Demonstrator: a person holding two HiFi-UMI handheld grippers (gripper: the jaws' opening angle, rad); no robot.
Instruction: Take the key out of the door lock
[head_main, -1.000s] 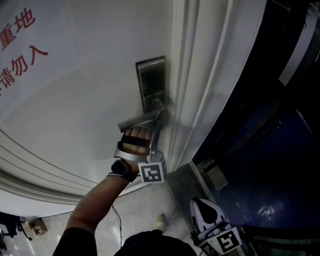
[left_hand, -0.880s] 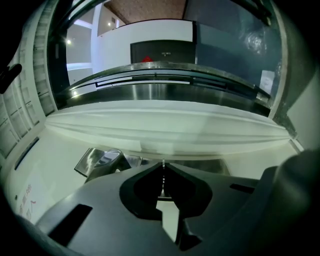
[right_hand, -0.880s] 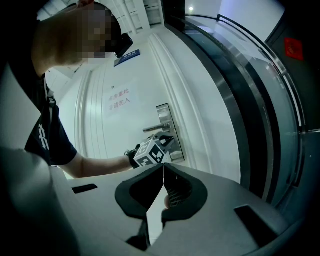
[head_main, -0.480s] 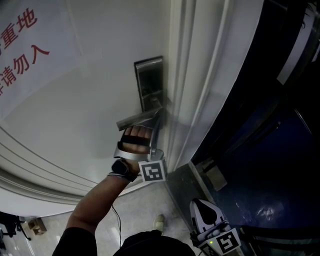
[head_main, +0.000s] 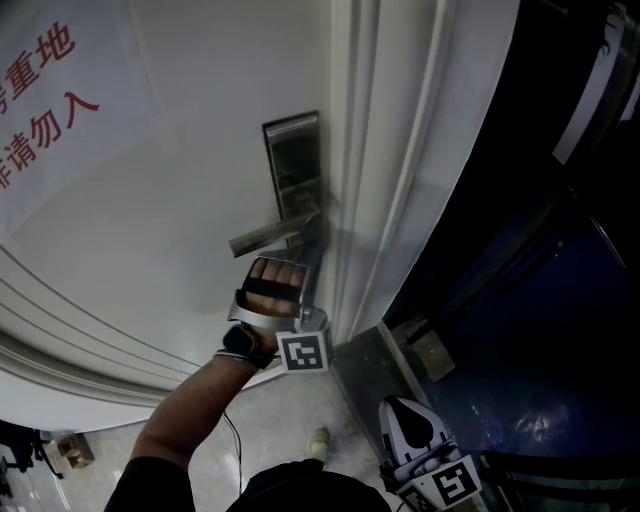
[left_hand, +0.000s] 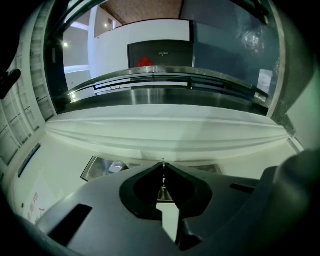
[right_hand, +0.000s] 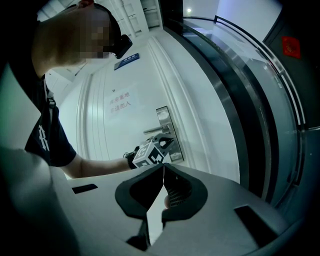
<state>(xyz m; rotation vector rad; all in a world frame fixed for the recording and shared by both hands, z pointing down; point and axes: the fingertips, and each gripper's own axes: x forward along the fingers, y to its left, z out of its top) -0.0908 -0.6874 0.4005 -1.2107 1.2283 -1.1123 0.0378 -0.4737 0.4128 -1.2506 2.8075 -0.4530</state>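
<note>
Low centre in its own view, the left gripper (left_hand: 163, 165) is clenched on the thin key (left_hand: 163, 181). The head view hides that pinch below the door handle (head_main: 265, 237). The right gripper (right_hand: 163, 170) is closed and empty.

white notice (head_main: 60, 100) with red characters at upper left, small box (head_main: 75, 452) on floor (head_main: 300, 395) below.

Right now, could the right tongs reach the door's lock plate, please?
Probably not: the right tongs hang low, well away from the lock plate, and the left tongs sit in front of it.
</note>
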